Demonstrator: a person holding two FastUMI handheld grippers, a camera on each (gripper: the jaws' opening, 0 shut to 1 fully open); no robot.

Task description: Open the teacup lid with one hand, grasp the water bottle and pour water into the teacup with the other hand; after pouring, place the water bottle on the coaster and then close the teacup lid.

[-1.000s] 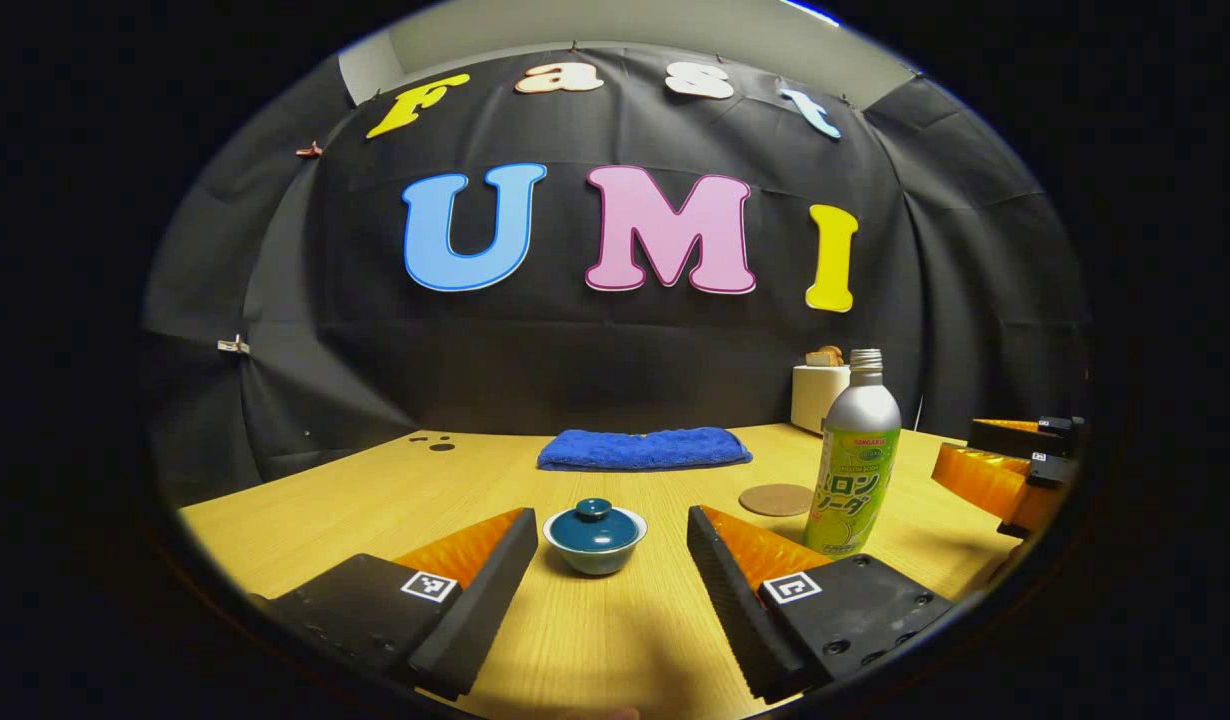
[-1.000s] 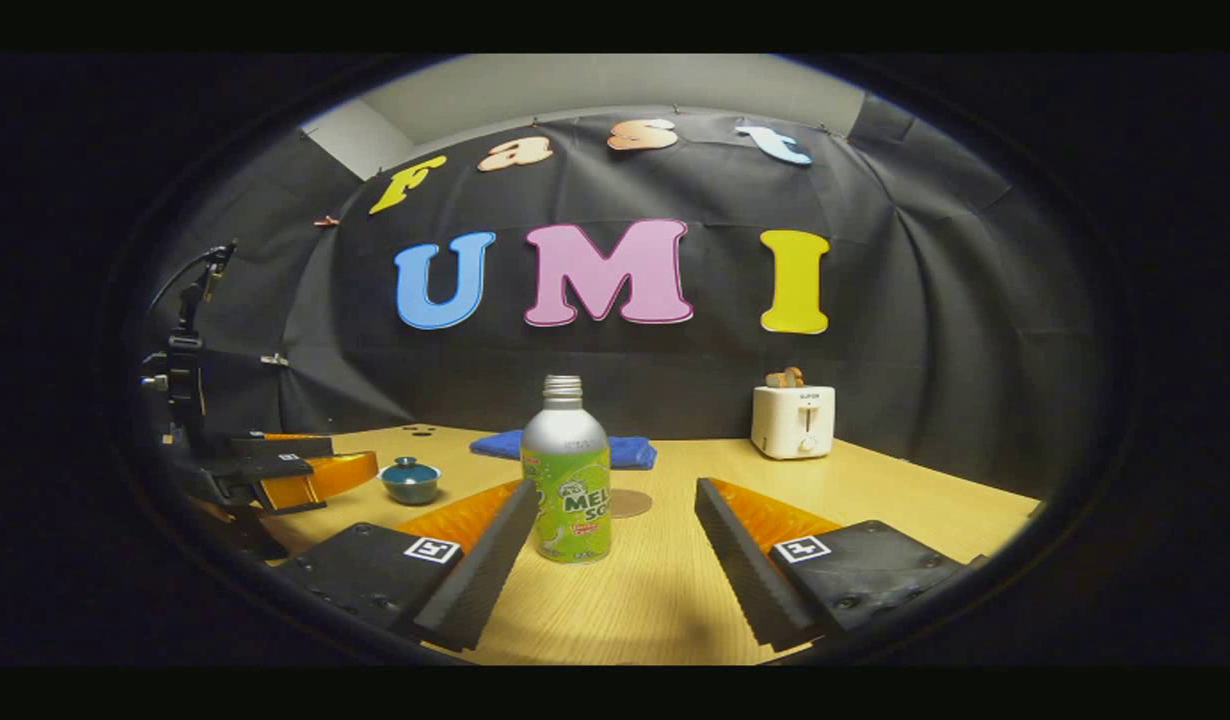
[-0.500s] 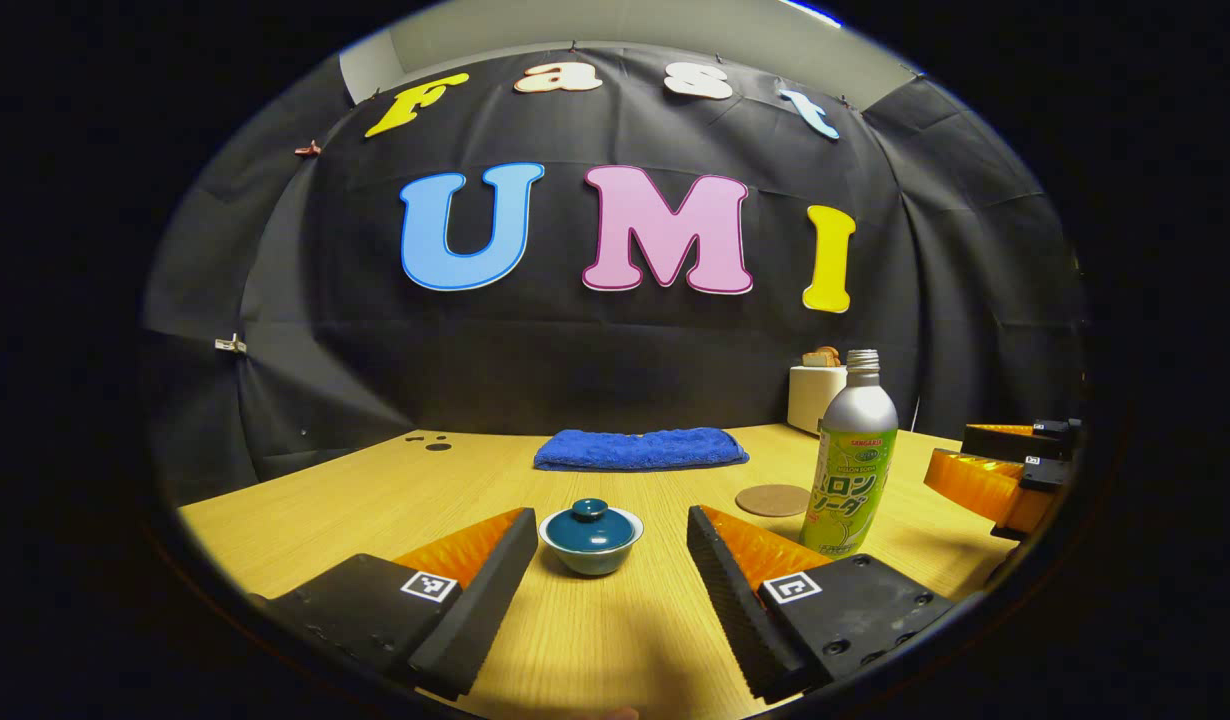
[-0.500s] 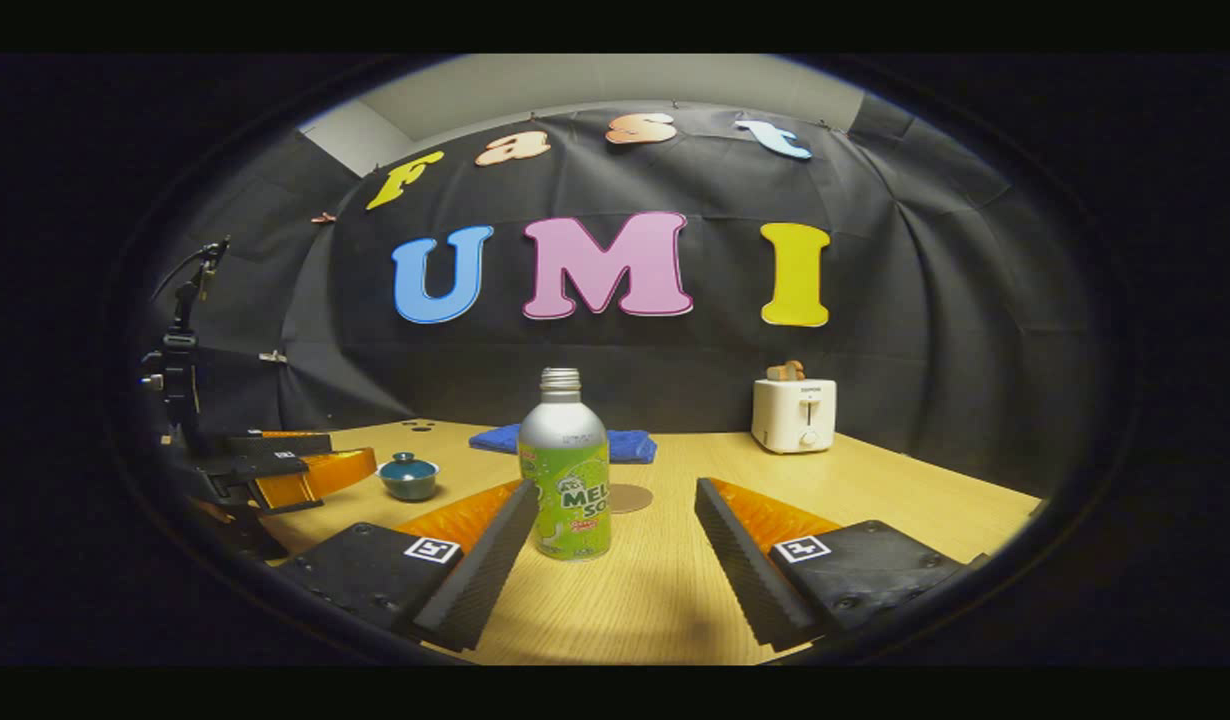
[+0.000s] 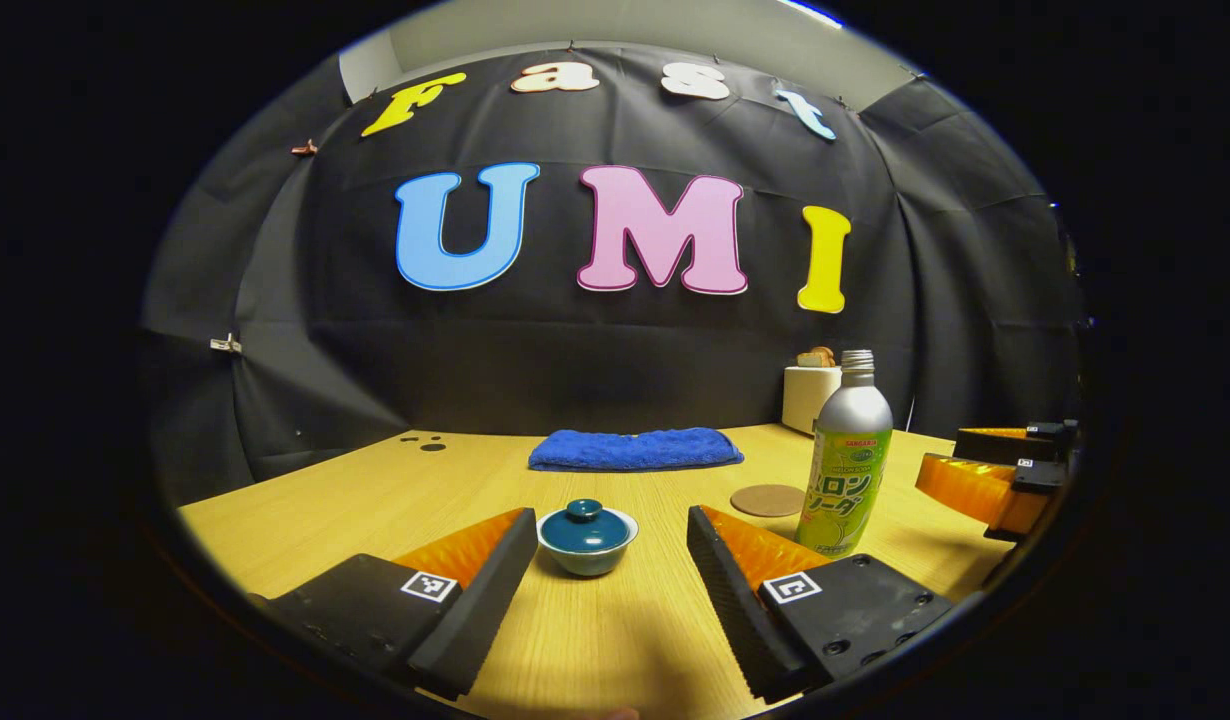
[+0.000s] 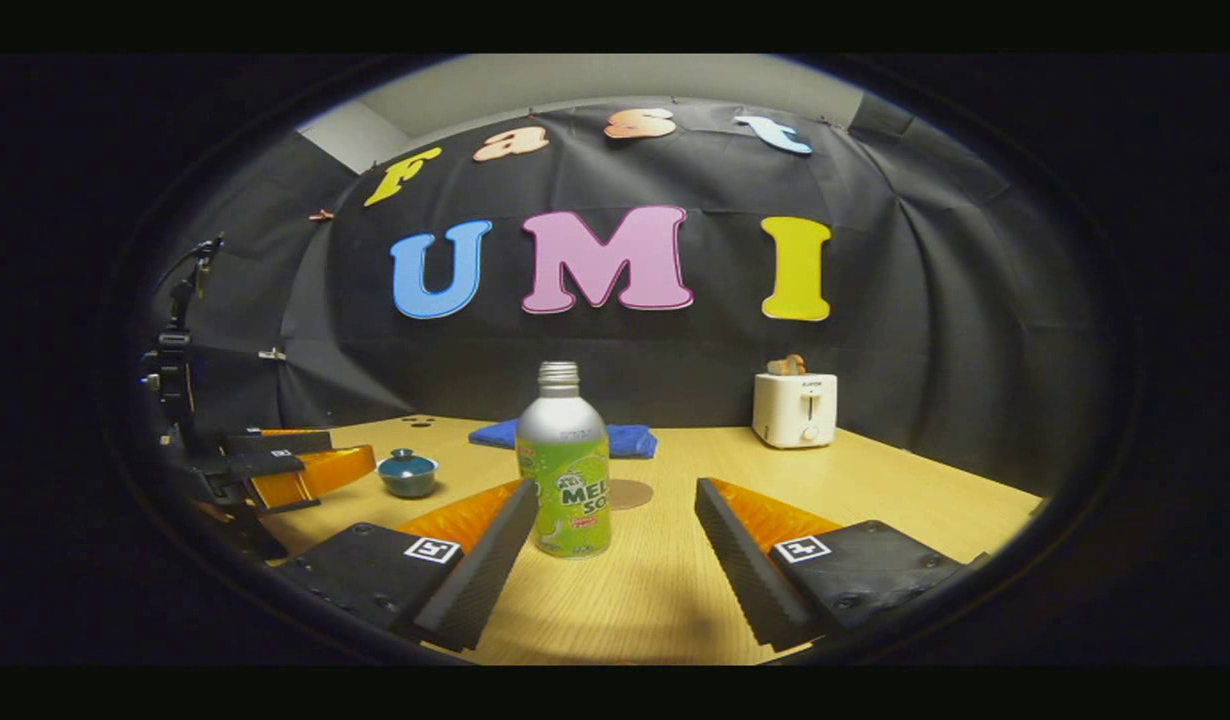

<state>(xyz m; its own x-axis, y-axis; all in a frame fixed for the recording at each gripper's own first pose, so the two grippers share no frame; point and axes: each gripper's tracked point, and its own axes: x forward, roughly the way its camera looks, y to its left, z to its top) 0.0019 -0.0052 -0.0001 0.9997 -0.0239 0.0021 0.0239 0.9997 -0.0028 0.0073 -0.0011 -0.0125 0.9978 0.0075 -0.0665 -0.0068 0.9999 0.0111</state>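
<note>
My left hand-held gripper (image 5: 612, 560) spread wide, lidded teacup (image 5: 587, 538) on tabletop (image 5: 375, 500) right ahead. My right hand-held gripper (image 6: 615, 555) spread too, water bottle (image 6: 565, 470) upright near its left finger, coaster (image 6: 630, 493) just behind.

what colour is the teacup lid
Dark teal, on the teacup lid; the left gripper view shows it best.

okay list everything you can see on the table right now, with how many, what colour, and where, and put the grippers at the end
teacup: one, teal with a pale rim, lid on, near front of table, ahead of the left gripper
water bottle: one, silver with green label, upright, ahead of the right gripper
coaster: one, brown, round, just behind the bottle
towel: one, blue, folded, back of table
toaster: one, white, back right, something brown in its slots
table: one, light wood
left gripper: one, black and orange, open
right gripper: one, black and orange, open
</note>
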